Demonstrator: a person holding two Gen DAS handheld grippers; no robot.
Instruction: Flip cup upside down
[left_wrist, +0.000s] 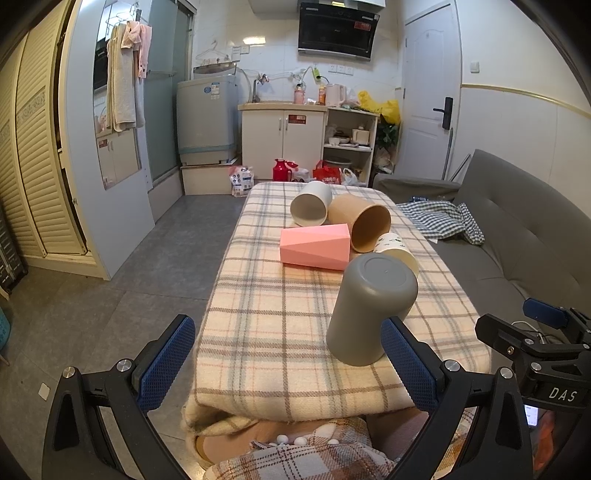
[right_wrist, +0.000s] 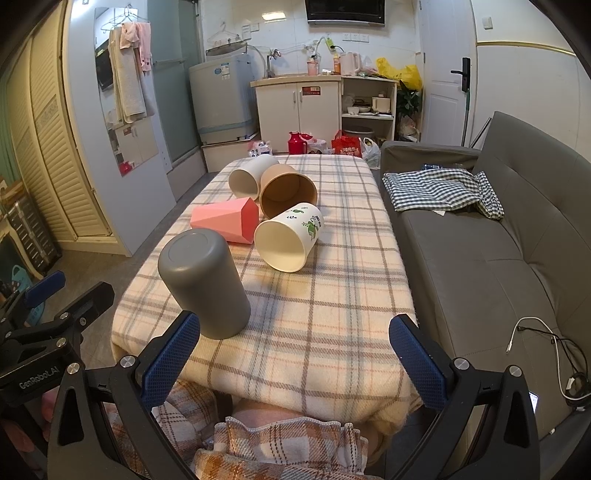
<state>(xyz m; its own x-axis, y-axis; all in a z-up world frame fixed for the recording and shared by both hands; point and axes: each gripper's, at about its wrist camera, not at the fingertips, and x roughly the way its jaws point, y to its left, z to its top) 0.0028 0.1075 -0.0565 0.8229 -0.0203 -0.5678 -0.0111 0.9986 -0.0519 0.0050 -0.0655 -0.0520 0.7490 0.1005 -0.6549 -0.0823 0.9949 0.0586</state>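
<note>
You can read only two markings for certain. In your left wrist view, the letters "DAS" stand in white on the black body of the right claw (left_wrist: 554, 321), low at the right edge of the picture. In your right wrist view, "GenRobot.AI" stands in white on the black body of the left claw (right_wrist: 48, 291), low at the left edge. The red sticker on the white cabinet (right_wrist: 299, 107), the label on the washing machine (right_wrist: 221, 99), the red tag on the range hood (left_wrist: 338, 31) and the print on the red bag (right_wrist: 346, 147) are too small for you to read.
</note>
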